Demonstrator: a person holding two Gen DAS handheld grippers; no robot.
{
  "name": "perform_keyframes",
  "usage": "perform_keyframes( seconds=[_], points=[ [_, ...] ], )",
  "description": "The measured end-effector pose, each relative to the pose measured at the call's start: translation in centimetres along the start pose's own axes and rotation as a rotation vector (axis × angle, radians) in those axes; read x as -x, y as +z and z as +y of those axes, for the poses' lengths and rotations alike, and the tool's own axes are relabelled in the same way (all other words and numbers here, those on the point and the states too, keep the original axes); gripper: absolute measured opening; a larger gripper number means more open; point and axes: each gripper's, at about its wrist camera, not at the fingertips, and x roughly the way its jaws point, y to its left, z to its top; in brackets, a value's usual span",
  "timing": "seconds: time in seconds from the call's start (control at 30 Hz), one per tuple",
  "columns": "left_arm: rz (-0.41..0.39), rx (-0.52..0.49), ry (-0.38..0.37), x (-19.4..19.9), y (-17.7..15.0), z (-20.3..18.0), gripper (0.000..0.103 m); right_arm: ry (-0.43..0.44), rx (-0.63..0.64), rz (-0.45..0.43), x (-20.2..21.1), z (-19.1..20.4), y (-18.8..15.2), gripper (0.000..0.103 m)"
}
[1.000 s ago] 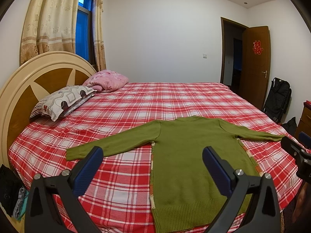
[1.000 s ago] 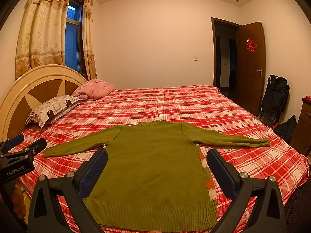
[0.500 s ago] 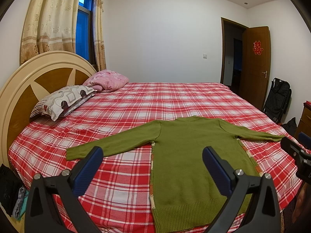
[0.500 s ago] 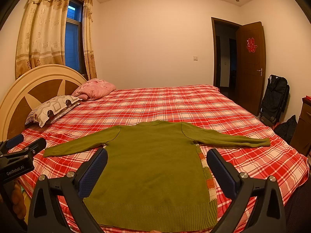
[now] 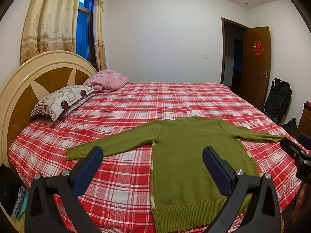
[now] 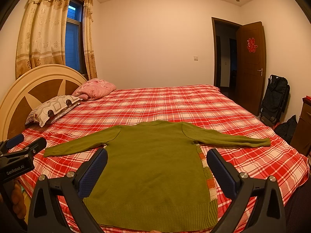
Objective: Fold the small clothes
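An olive green sweater [image 5: 186,151] lies flat on the red plaid bed [image 5: 155,101], sleeves spread out to both sides, ribbed hem nearest me. It also shows in the right wrist view [image 6: 155,159]. My left gripper [image 5: 152,159] is open and empty, held above the near edge of the bed over the sweater's left side. My right gripper [image 6: 157,162] is open and empty, held above the sweater's hem. The left gripper also shows at the left edge of the right wrist view [image 6: 21,149].
Two pillows [image 5: 64,101] lie by the round headboard [image 5: 21,89] at the left. An open door [image 5: 256,64], a black folded bag [image 5: 278,99] and a wooden cabinet [image 5: 305,120] stand at the right. Clothes [image 5: 11,194] lie on the floor at the left.
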Motion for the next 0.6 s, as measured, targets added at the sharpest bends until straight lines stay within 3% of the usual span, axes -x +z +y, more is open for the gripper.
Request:
perform_keyframes(
  seconds=[0.6],
  points=[
    [0.023,-0.02,-0.006,-1.2,-0.3,-0.2,0.103,-0.005,0.0,0.018,-1.0,0.0,-0.6,0.102]
  ],
)
